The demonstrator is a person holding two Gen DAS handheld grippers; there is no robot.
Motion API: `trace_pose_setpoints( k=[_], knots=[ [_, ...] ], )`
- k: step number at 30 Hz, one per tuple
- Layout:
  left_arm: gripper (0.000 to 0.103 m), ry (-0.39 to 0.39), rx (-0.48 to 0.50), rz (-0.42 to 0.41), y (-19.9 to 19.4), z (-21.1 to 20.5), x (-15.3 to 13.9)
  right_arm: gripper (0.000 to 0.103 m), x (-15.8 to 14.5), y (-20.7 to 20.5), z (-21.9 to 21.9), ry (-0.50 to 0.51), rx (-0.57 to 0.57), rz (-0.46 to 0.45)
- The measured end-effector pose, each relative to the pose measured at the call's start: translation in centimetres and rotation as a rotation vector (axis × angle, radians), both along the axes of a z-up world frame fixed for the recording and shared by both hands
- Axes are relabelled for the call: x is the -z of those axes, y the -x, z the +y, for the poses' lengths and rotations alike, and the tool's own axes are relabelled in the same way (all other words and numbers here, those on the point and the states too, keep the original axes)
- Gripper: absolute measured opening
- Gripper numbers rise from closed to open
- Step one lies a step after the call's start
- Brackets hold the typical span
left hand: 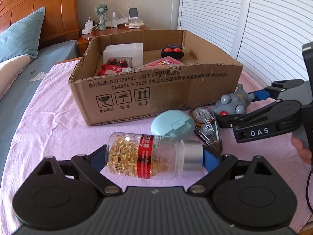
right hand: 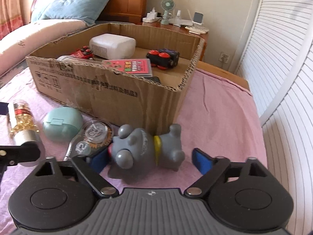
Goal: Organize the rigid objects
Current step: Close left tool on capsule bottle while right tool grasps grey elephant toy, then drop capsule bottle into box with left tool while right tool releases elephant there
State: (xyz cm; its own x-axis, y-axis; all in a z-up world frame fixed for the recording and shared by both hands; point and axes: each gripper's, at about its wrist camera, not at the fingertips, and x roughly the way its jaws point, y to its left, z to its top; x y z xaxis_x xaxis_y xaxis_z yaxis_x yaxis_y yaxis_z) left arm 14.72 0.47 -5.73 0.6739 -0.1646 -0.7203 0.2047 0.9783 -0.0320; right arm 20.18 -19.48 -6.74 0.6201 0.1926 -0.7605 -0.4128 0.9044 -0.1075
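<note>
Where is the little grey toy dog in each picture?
Left wrist view: grey toy dog at right, beside the cardboard box's near corner, between the right tool's fingers.
Right wrist view: bottom centre, lying sideways.
Shared landmark: the box.

1 cardboard box [left hand: 156,90]; inside: 2 toy cars [right hand: 163,58], 1 white container [right hand: 112,45], 1 pink card pack [right hand: 130,66]. Outside: 1 capsule bottle [left hand: 148,154], 1 teal case [left hand: 172,125], 1 correction tape [left hand: 207,125], 1 grey toy [right hand: 144,146].

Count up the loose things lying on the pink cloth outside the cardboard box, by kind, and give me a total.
Capsule bottle: 1
Mint green case: 1
Correction tape dispenser: 1
Grey toy figure: 1
Total: 4
</note>
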Motion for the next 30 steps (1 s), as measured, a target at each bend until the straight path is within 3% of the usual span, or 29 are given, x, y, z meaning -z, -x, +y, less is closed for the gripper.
trace_pose_setpoints(
  k=[3, 15, 23, 30],
  knots=[
    [0.095, -0.003, 0.013, 0.009, -0.1, 0.1, 0.0, 0.078, -0.2, 0.2, 0.3, -0.004, -0.021, 0.006],
    [0.094, -0.01, 0.108, 0.068, 0.2, 1.0, -1.3, 0.076, -2.5, 1.1, -1.1, -0.057, -0.014, 0.044],
    [0.094, -0.014, 0.149, 0.059, 0.3, 1.8, -3.6, 0.076, -7.1, 2.3, -2.0, -0.089, -0.048, -0.002],
    [0.094, -0.024, 0.161, 0.016, -0.6, 2.9, -6.2, 0.076, -10.4, 0.6, -1.2, -0.119, -0.085, -0.055]
  ],
)
